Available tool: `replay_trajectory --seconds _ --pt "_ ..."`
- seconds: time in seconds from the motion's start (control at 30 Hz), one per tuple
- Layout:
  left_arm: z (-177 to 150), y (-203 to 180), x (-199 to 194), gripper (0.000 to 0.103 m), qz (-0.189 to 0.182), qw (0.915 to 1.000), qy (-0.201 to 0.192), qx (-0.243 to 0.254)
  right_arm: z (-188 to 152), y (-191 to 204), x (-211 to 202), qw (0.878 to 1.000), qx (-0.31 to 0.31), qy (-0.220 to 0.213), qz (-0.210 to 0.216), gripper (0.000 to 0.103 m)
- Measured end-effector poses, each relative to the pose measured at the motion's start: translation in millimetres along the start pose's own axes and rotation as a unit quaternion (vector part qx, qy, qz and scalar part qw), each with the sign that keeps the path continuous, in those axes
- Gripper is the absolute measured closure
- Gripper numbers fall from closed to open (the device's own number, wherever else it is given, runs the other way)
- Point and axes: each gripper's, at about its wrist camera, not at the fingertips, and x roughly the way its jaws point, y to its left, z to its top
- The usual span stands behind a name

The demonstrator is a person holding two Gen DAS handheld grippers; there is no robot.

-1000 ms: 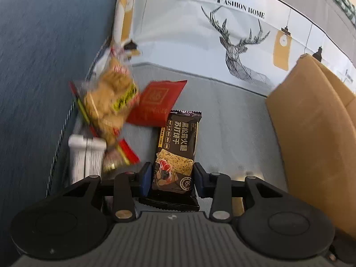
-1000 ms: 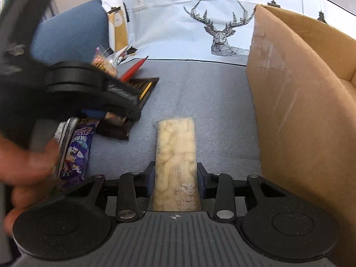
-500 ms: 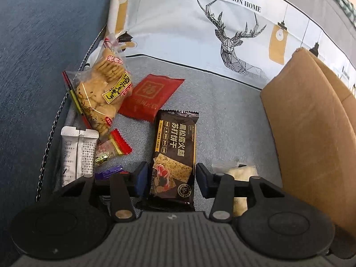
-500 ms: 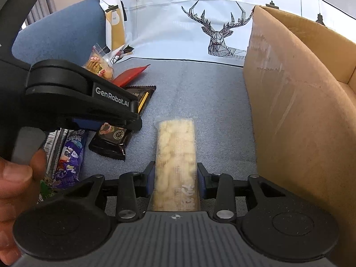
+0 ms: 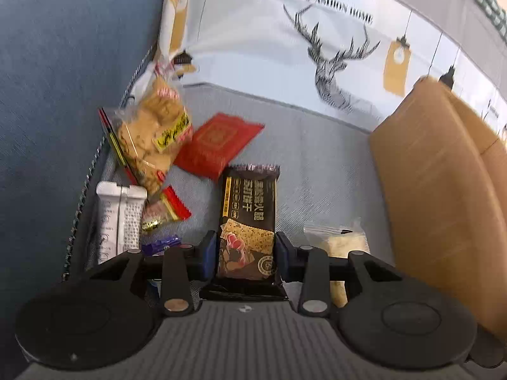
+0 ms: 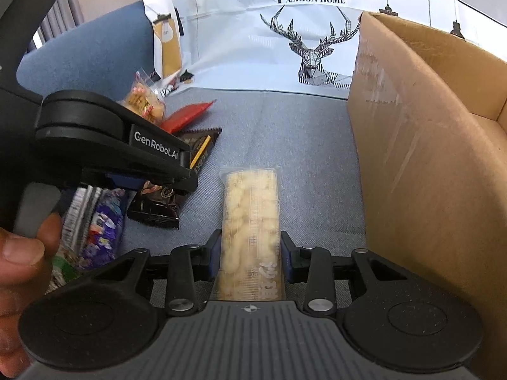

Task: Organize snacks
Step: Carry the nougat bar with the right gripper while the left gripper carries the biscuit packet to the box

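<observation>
The left gripper (image 5: 246, 255) is seen with jaws closing about a dark cracker packet (image 5: 247, 221), which lies on the grey-blue cushion (image 5: 317, 171) beside a red sachet (image 5: 218, 145). The right gripper (image 6: 250, 258) is clenched on a clear pale snack bar (image 6: 250, 221), just beside the cardboard box (image 6: 427, 164).

Blue-grey fabric sofa (image 6: 279, 126). Blue cushion (image 5: 63, 79) at left. White deer-print cloth (image 6: 269, 31) behind. Curtain (image 6: 57, 6) upper left, daylit.
</observation>
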Motion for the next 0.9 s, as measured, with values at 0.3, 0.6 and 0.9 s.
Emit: replay_trajectory --seconds 0.3,0.6,0.9 --pt "4.9 -3.2 -42.2 0.061 -0.025 0.9980 -0.042 -0.040 13.9 0.1 -47.7 0.999 -0.004 -0.052 0.014 0.065" --pt "16.6 -9.5 -91.8 0.061 -0.048 0.9895 -0.093 -0.100 29.5 -13.8 -104.3 0.993 -0.022 -0.116 0.030 0.065" --pt "13.7 -35.5 -118.2 0.061 -0.055 0.9859 -0.118 -0.106 38.4 -30.9 -135.3 0.984 -0.039 -0.168 0.034 0.065"
